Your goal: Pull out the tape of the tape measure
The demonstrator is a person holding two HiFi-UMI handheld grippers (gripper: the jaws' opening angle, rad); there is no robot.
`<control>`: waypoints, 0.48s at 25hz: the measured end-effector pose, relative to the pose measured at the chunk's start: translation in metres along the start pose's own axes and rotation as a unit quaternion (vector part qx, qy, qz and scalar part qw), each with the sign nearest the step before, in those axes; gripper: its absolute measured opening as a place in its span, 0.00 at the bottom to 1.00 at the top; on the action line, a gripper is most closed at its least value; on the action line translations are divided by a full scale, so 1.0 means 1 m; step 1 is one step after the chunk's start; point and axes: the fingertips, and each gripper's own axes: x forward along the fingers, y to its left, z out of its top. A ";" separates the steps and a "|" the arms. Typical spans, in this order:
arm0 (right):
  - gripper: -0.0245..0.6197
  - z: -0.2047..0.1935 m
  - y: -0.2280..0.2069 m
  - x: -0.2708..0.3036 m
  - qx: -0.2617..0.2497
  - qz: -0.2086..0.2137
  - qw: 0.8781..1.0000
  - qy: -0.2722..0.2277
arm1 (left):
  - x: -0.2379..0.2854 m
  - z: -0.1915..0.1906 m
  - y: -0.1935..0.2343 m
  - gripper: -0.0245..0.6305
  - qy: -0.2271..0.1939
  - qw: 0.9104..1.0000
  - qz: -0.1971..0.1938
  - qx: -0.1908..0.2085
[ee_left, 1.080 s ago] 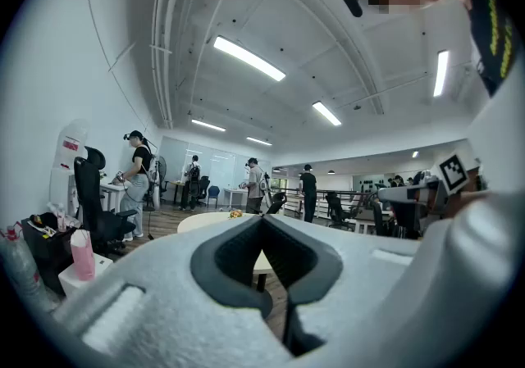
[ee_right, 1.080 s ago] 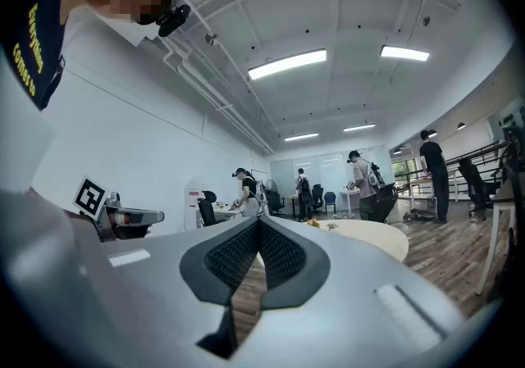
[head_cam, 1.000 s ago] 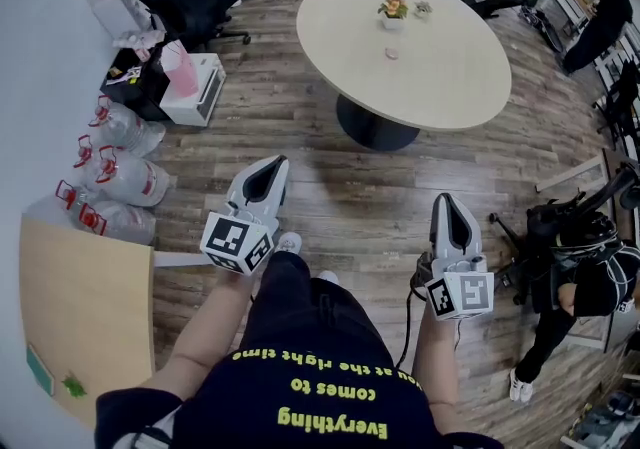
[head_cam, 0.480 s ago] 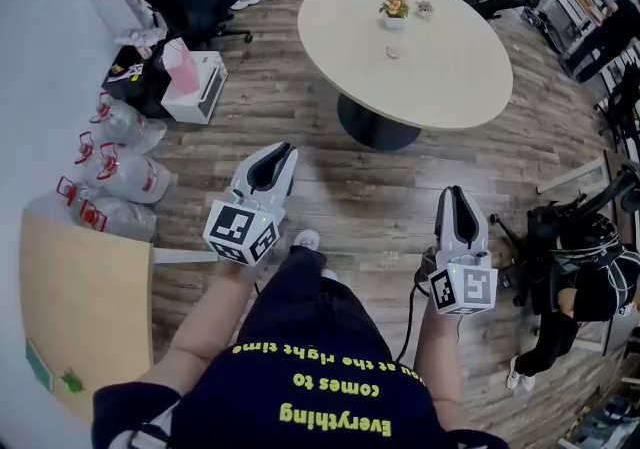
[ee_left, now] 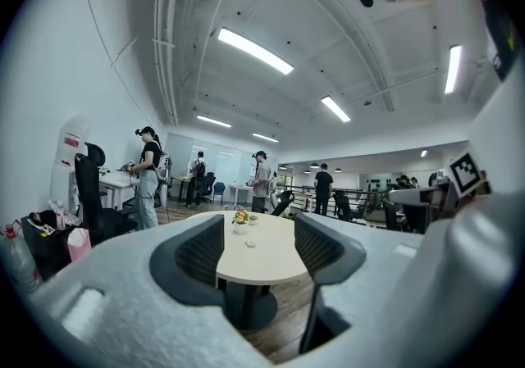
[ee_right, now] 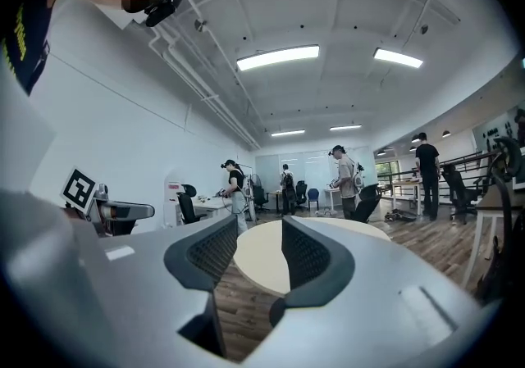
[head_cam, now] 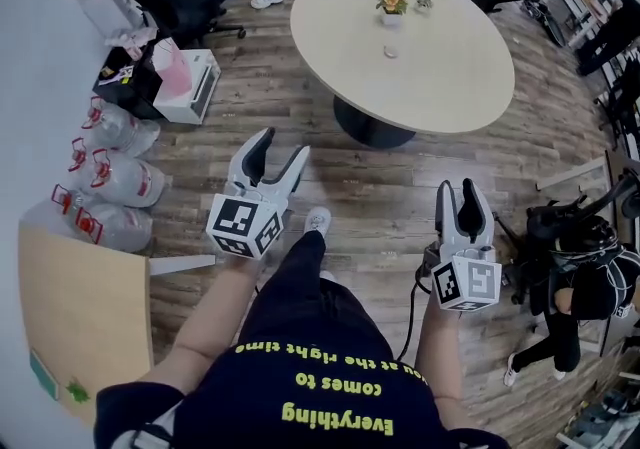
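Grey plastic jaws first. My left gripper [head_cam: 282, 143] stands wide apart, its jaws having just been opening, with nothing between them. In the left gripper view I see only the far round table [head_cam: 450, 87] through the gap. My right gripper [head_cam: 457, 187] has also just been opening, a little less wide, and it is empty too. Both point level toward that table.

Neither gripper has the tape measure. I take it to be the small pale thing [head_cam: 390, 51] on the table top, just in front of the potted plant [head_cam: 392, 9], but it is too small to be sure.

My worries from here:
- That thing lies well in from the near rim, so I must reach over the top. A careless sweep could knock over the plant beside it.
- If one gripper pulls the tape while the other holds the case loosely, the case may skid on the smooth top or the tape may snap back.
- The cable [head_cam: 410, 312] hanging from the right gripper could snag on my leg as I walk.
- My feet could meet the dark pedestal base [head_cam: 368, 125] under the table.

As for room, the wood floor [head_cam: 380, 199] between me and the table is open. On my left, clear jugs [head_cam: 118, 177] and a white box [head_cam: 195, 85] crowd the wall, and a pale desk corner [head_cam: 85, 317] sits near my left elbow. On my right, a person low on the floor [head_cam: 575, 287] and some dark gear leave less margin, so I would keep to the middle.
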 end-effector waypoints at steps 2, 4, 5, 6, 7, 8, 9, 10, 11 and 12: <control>0.34 -0.001 -0.003 0.016 0.004 0.002 1.000 0.000 | 0.014 0.001 0.009 0.45 -0.001 1.000 0.000 -0.002; 0.35 0.000 -0.006 0.034 0.005 0.005 1.000 0.000 | 0.031 0.002 0.019 0.45 -0.002 1.000 0.001 -0.003; 0.36 0.001 -0.008 0.045 0.004 0.005 1.000 0.001 | 0.041 0.003 0.026 0.45 -0.002 1.000 0.002 -0.002; 0.36 0.002 -0.010 0.058 0.004 0.006 1.000 0.002 | 0.052 0.003 0.033 0.45 -0.001 1.000 0.003 -0.002; 0.36 0.002 -0.013 0.071 0.004 0.006 1.000 0.004 | 0.064 0.003 0.040 0.45 0.002 1.000 0.003 -0.003; 0.37 0.002 -0.016 0.083 0.004 0.005 1.000 0.005 | 0.076 0.002 0.046 0.45 0.005 1.000 0.001 -0.004; 0.37 0.001 -0.020 0.095 0.004 0.004 1.000 0.006 | 0.088 0.003 0.052 0.45 0.006 1.000 -0.001 -0.004; 0.37 0.001 -0.024 0.106 0.003 0.001 1.000 0.006 | 0.099 0.004 0.057 0.45 0.006 1.000 -0.003 -0.003; 0.38 0.002 -0.028 0.118 0.004 -0.001 1.000 0.005 | 0.110 0.006 0.063 0.45 0.006 1.000 -0.005 -0.002; 0.38 0.004 -0.031 0.129 0.005 -0.004 1.000 0.004 | 0.121 0.009 0.069 0.45 0.005 1.000 -0.007 -0.001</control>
